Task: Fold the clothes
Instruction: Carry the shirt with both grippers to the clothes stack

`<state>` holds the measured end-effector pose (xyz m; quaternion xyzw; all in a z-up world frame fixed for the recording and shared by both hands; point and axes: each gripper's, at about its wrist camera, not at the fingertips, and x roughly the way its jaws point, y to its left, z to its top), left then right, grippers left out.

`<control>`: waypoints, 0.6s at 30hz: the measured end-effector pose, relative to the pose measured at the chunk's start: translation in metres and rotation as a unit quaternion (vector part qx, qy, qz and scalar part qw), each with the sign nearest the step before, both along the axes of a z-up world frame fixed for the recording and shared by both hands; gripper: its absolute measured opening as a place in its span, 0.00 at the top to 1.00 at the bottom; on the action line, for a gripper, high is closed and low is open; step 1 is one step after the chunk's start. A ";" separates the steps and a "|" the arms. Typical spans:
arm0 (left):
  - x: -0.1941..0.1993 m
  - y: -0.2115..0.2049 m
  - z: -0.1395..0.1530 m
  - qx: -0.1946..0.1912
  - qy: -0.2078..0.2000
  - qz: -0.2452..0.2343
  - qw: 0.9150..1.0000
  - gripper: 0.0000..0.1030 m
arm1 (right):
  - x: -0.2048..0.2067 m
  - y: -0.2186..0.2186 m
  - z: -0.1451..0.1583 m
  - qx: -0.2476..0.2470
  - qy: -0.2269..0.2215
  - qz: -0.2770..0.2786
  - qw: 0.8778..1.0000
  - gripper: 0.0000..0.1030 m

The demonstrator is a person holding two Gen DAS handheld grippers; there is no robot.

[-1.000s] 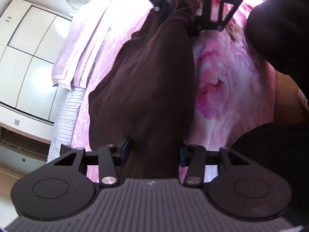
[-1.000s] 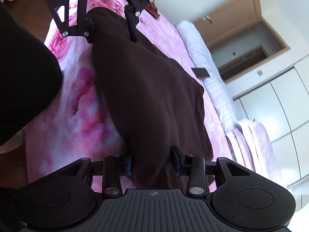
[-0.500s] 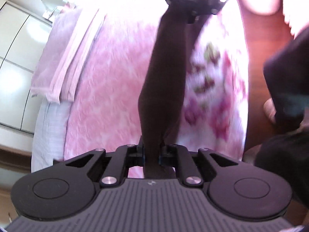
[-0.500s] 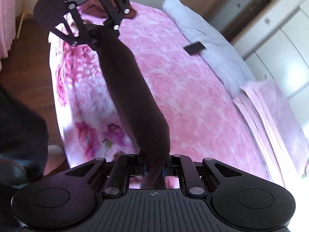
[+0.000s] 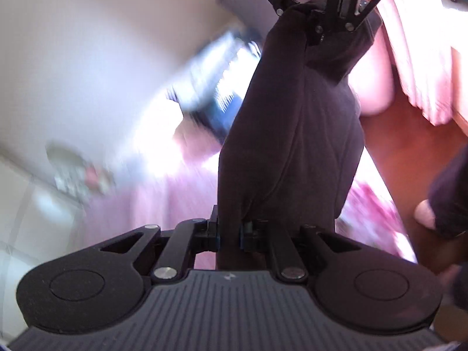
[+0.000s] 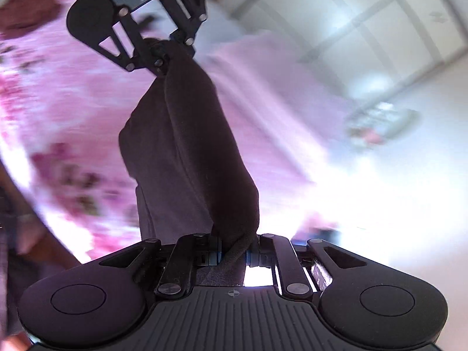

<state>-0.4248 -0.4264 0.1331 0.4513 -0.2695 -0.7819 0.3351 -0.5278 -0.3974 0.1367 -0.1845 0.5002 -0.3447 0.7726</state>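
While the left gripper (image 5: 229, 234) clamps the dark garment (image 5: 292, 146), right gripper (image 6: 234, 253) clamping its other end, pink bedspread (image 6: 73, 111) below.

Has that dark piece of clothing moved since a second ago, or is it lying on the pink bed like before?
Yes. The dark garment has gone up off the pink bedspread, now hanging stretched between left gripper and right gripper.
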 end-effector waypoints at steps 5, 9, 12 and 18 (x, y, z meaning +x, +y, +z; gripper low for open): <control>-0.099 -0.120 0.048 -0.055 0.013 -0.024 0.998 0.90 | -0.086 -0.079 0.067 -0.105 -0.012 -0.061 0.992 0.89; -0.180 -0.217 0.086 -0.098 0.023 -0.041 0.994 0.90 | -0.162 -0.170 0.102 -0.163 -0.014 -0.081 0.983 0.89; -0.241 -0.290 0.114 -0.130 0.031 -0.053 0.990 0.90 | -0.213 -0.247 0.120 -0.186 -0.012 -0.082 0.979 0.89; -0.313 -0.413 0.104 -0.184 0.027 -0.036 0.982 0.91 | -0.284 -0.377 0.130 -0.231 0.001 -0.073 0.970 0.88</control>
